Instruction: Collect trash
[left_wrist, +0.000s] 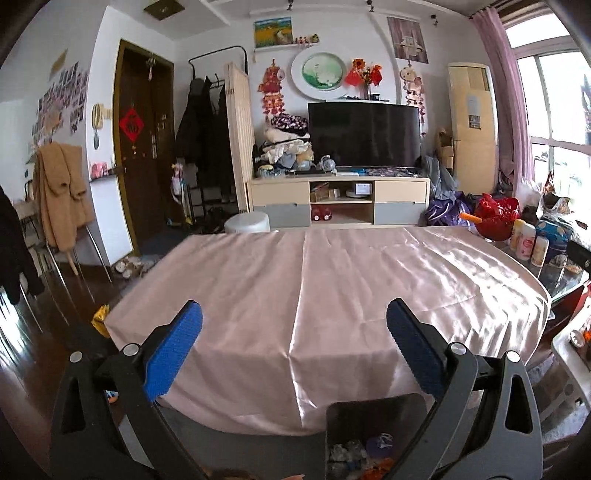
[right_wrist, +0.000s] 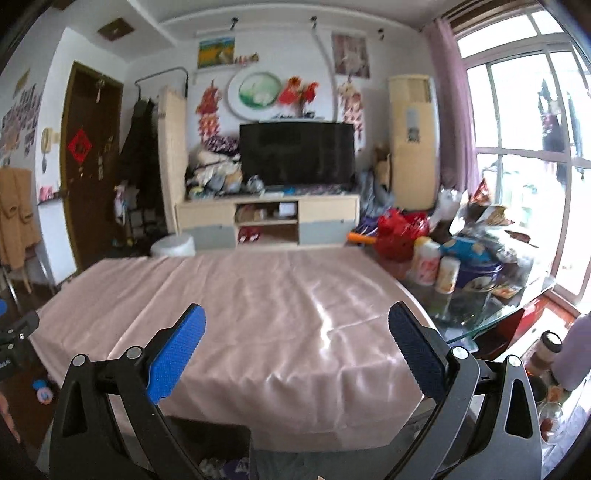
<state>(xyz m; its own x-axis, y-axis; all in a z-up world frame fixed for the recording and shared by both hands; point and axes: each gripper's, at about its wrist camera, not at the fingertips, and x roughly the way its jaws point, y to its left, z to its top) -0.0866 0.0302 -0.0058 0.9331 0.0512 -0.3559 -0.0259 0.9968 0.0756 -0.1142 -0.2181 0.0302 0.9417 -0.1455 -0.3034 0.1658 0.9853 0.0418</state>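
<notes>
Both hand-held grippers, left hand-held gripper (left_wrist: 294, 322) and right hand-held gripper (right_wrist: 297, 325), gape empty above upright trash bin (left_wrist: 373, 413).

Your daylight floods from the blown-out window (right_wrist: 524, 155), glare streaks the satin tablecloth (left_wrist: 332, 288), right view slightly blurred, fisheye edges bent and dark

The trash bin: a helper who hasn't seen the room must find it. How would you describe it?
Start at the table under the pink satin cloth. Below its near edge, on the floor, stands the trash bin, dark and open-topped. Unlike the white stool beyond the table's far edge, it holds crumpled scraps.
</notes>
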